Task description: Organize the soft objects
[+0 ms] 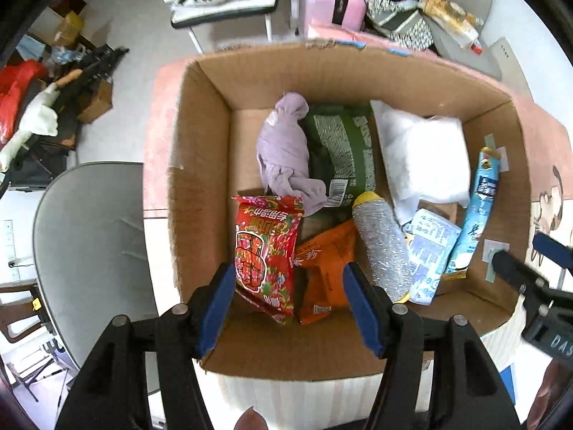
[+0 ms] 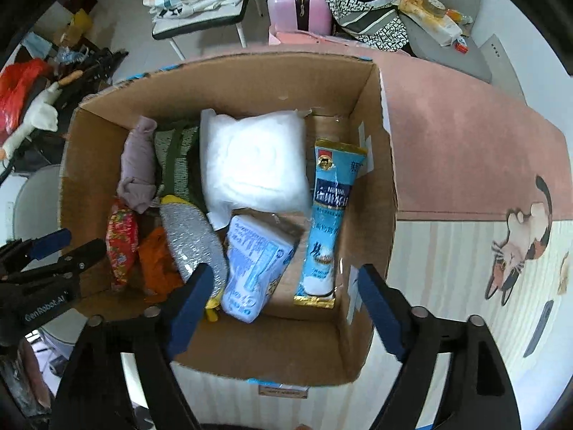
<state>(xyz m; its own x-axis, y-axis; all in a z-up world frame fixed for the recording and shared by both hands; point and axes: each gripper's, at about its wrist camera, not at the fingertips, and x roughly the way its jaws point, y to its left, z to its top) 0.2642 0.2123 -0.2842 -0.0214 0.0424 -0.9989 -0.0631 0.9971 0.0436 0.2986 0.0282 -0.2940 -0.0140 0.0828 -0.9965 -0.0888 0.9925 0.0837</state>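
An open brown cardboard box is set on the pink tabletop, so soft things can be dropped in from above. A puffy white plastic-wrapped pack is laid flat at the back. A long blue milk-powder pouch is leaned by the right wall. A red snack bag is stood near the front. The left claw and right claw are held spread wide above the box, with nothing gripped.
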